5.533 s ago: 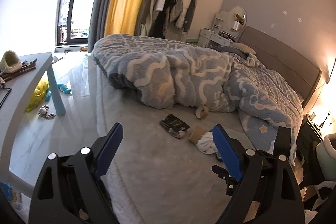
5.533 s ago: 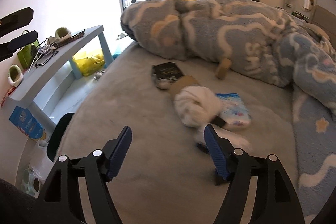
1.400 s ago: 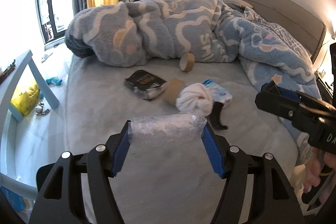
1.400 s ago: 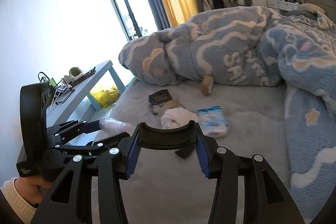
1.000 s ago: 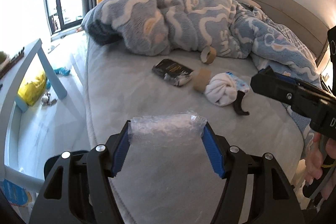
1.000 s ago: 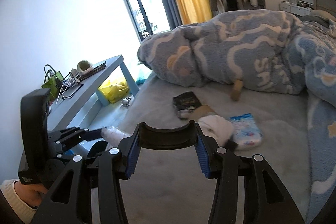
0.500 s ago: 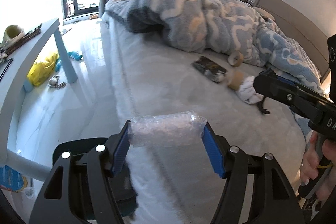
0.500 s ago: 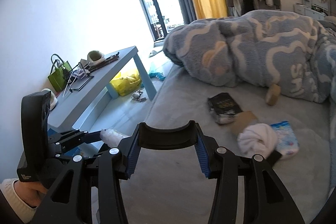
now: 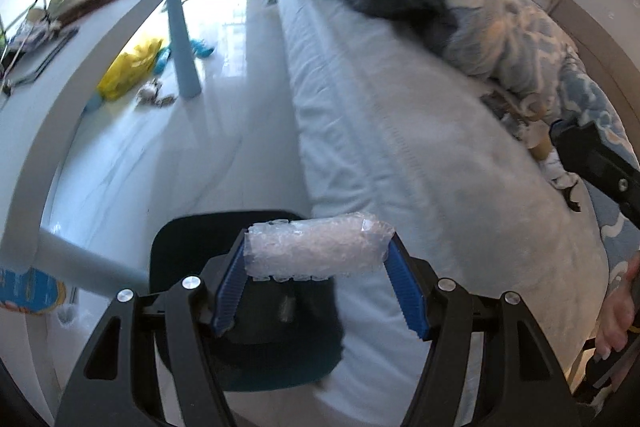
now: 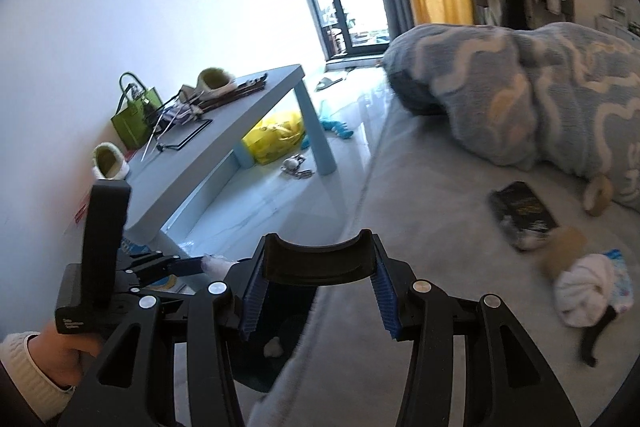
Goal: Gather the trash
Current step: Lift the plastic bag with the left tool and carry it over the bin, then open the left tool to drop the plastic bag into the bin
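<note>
A roll of bubble wrap is gripped end to end between the blue pads of the left tongs, held above a dark bin that stands on the floor tight against the bed. The right tongs are closed on a curved black plastic piece, carried beside the left pair and likewise over the bin, where a small scrap is already seen lying inside.

A miss is judged to be the main risk: the roll looks nearly as wide as the bin's mouth, so if it is released off-centre it could be caught on the rim or the mattress edge and tipped onto the floor. The light, springy wrap could also cling to one pad.

The left tongs are pointed forward and downward, the holding hand low at the frame's edge. More litter is left on the bed, among it a white cloth bundle and a black packet.
</note>
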`<state>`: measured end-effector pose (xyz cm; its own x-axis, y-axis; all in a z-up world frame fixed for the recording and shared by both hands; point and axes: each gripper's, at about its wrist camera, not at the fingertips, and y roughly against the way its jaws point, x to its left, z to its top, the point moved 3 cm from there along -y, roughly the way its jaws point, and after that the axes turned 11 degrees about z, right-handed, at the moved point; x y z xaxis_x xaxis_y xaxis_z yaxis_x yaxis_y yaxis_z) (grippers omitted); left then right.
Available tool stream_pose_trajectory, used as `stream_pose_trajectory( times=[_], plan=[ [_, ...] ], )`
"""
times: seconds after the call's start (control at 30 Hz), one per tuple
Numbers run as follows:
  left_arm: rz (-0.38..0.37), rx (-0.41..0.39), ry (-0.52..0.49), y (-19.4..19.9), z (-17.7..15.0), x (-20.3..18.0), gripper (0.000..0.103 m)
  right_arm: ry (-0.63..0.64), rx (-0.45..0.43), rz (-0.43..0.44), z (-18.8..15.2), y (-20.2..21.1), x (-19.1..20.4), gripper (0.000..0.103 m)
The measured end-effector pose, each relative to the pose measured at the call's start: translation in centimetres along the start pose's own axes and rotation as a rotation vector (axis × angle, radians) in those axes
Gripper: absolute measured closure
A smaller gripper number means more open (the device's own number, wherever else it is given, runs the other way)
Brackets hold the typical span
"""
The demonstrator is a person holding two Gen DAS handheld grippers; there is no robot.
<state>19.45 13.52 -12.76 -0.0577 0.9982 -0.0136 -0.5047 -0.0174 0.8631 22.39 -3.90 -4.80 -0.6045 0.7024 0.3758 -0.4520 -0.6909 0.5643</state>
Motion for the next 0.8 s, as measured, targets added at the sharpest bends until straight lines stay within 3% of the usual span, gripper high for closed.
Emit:
stream_pose_trajectory(
  times=[0.47, 0.8],
  plan=[
    [0.04, 0.151, 0.058, -3.3, -2.9, 7.1, 0.034, 0.018, 0.093, 0.058, -0.1, -7.5, 4.6, 0.055],
    [0.035, 0.183, 0.061, -3.5, -4.0, 9.9, 0.023, 0.026, 0.174, 0.058, -1.0, -12.0, 6.4, 0.055]
  ],
)
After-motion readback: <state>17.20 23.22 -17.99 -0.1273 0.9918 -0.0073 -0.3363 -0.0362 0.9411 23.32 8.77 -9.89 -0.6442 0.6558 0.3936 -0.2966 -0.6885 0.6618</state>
